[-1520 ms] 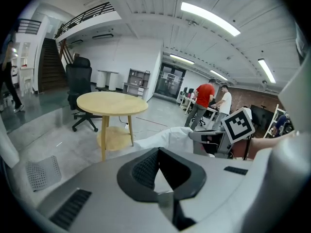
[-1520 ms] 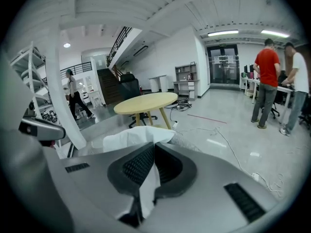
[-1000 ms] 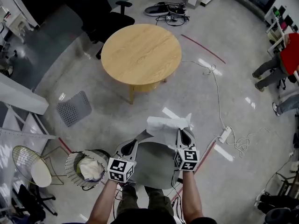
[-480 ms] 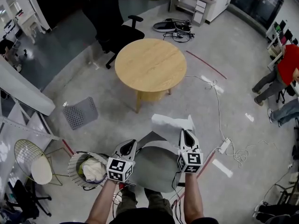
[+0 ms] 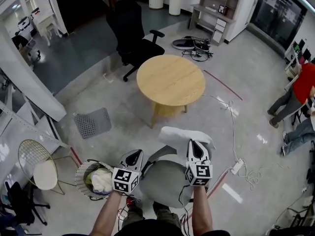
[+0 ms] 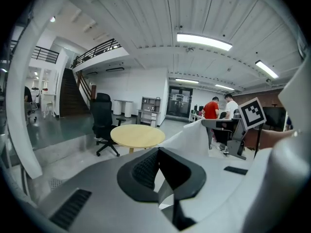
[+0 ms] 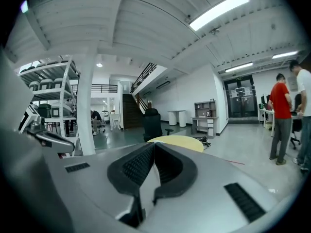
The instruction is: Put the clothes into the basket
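In the head view, the left claw (image 5: 133,159) and the right claw (image 5: 195,150) are held out in front of the person, well above the floor. A grey-and-white garment (image 5: 167,177) is stretched and draped between them, its pale edge folded over near the right claw. The basket (image 5: 81,168) stands on the floor just beside the left claw, on its outer side, and already holds a heap of clothes (image 5: 101,180). The round table (image 5: 171,80) farther ahead looks bare. In the left gripper view, the left claw (image 6: 157,152) is clenched on a fold of the garment (image 6: 190,136), which rises away to the right. In the right gripper view, the right claw (image 7: 151,148) is likewise clamped tight, with a thin strip of the pale garment (image 7: 145,184) pinched between its pads. The step in hand appears to be the carry, with the piece lifted clear and not yet over the basket. The next move probably calls for swinging both claws to the left until the cloth hangs over the basket mouth. They would then lower and let go together, so no trailing edge catches on the rim.
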